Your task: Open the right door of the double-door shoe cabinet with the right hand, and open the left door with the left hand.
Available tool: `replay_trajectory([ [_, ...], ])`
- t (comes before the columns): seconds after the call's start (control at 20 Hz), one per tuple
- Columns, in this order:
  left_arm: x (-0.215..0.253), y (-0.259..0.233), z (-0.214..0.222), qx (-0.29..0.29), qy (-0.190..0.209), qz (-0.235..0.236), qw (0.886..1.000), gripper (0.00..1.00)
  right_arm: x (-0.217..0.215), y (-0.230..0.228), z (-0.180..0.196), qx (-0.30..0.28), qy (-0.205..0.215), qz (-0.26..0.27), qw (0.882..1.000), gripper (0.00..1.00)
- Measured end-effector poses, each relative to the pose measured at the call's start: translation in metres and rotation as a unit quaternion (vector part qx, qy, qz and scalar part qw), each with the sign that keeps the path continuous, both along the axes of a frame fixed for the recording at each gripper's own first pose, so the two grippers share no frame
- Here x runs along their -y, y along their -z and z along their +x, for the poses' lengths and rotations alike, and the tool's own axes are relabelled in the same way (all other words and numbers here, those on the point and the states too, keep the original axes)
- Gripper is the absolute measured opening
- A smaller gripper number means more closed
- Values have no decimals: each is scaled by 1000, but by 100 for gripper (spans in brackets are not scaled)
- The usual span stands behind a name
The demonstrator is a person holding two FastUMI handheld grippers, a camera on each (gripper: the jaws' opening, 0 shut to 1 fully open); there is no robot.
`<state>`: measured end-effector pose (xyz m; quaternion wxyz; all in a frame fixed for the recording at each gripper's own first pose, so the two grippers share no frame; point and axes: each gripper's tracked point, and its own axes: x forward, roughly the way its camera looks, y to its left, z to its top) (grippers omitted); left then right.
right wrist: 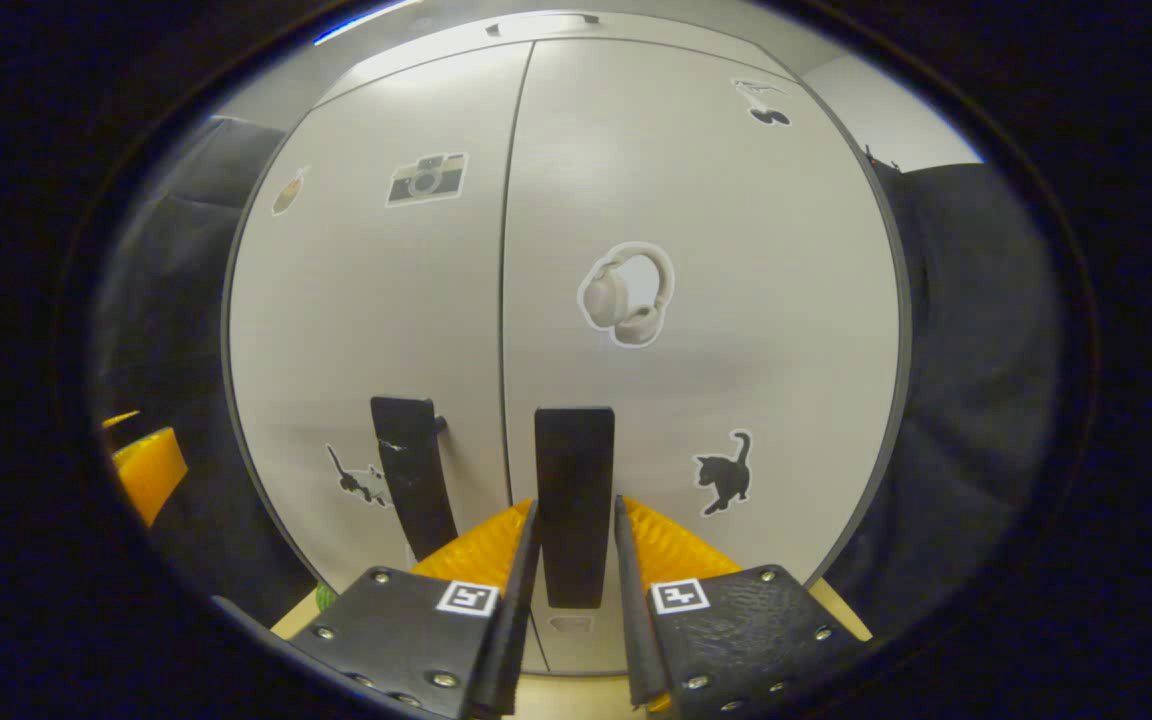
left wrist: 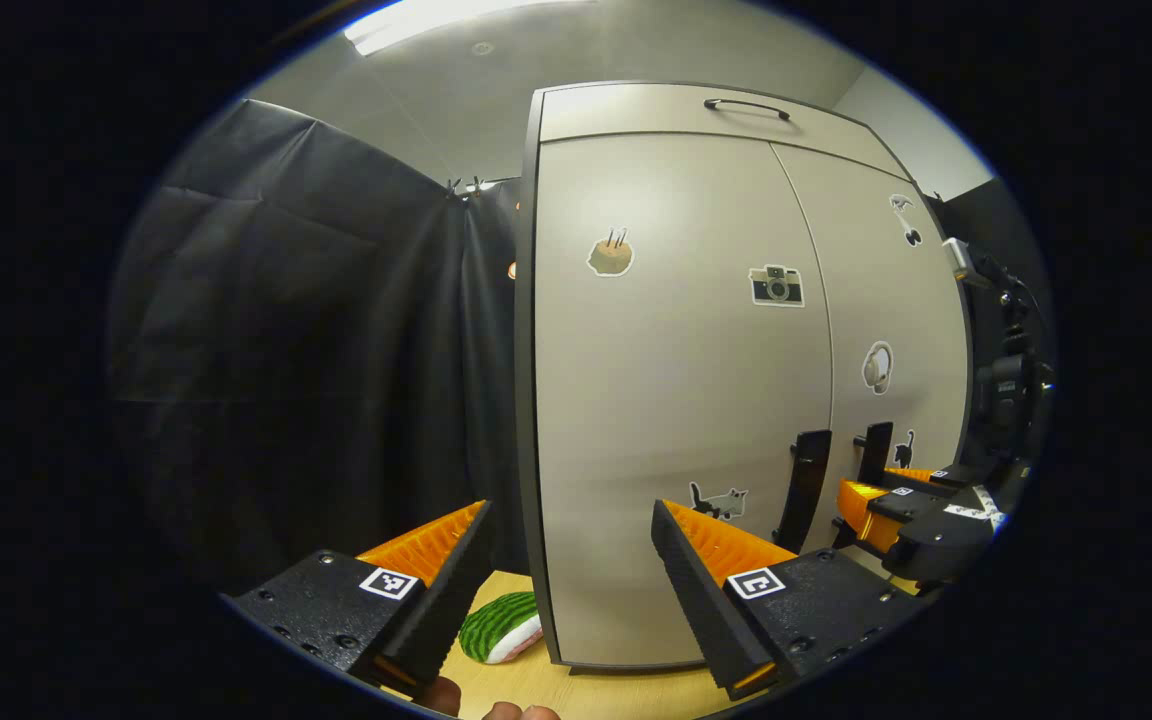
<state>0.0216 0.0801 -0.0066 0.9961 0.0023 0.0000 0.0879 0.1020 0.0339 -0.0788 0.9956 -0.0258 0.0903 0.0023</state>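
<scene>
**Right claw on the right handle, both doors shut**

In the left gripper view, your left claw [left wrist: 568, 560] sits at the bottom of the frame with its two fingers wide apart and nothing between them. The cabinet [left wrist: 676, 400] fills the middle, and both its doors are closed. The left door [left wrist: 676, 380] has a cake sticker, a camera sticker and a cat sticker on it. Its handle [left wrist: 804, 488] is a dark upright bar at the lower right, well apart from your left claw. Just right of it, the other claw [left wrist: 871, 490] is at the right handle [left wrist: 876, 452]. A green striped toy [left wrist: 501, 627] lies on the wooden floor [left wrist: 626, 690] at the bottom, beside the cabinet's left edge.

In the right gripper view, your right claw [right wrist: 574, 560] is at the bottom middle. Its fingers stand on both sides of the right handle [right wrist: 574, 500], very close to it; you cannot tell if they press it. The right door [right wrist: 706, 300] is shut. The left handle [right wrist: 414, 475] stands just left of it.
</scene>
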Motion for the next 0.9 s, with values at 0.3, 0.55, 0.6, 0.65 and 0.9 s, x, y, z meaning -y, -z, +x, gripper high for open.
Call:
replay_trajectory([
  [0.3, -4, 7, -5, -9, -5, -9, 1000, 96, -1, 1, 8, 8, 13, -4, 1000, 20],
  [0.55, -2, 5, -12, -5, -1, -7, 1000, 96, -1, 1, -1, 4, -6, -7, 1000, 20],
  [0.6, -2, 4, -15, -4, 0, -6, 1000, 96, 0, 1, -3, 2, -11, -4, 1000, 21],
  [0.65, -2, 3, -17, -3, 2, -5, 1000, 94, 0, 0, -5, 2, -15, -1, 1000, 21],
  [0.9, -2, -1, -31, 2, 4, -3, 1000, 96, 2, -1, -19, 12, -29, 21, 999, 9],
])
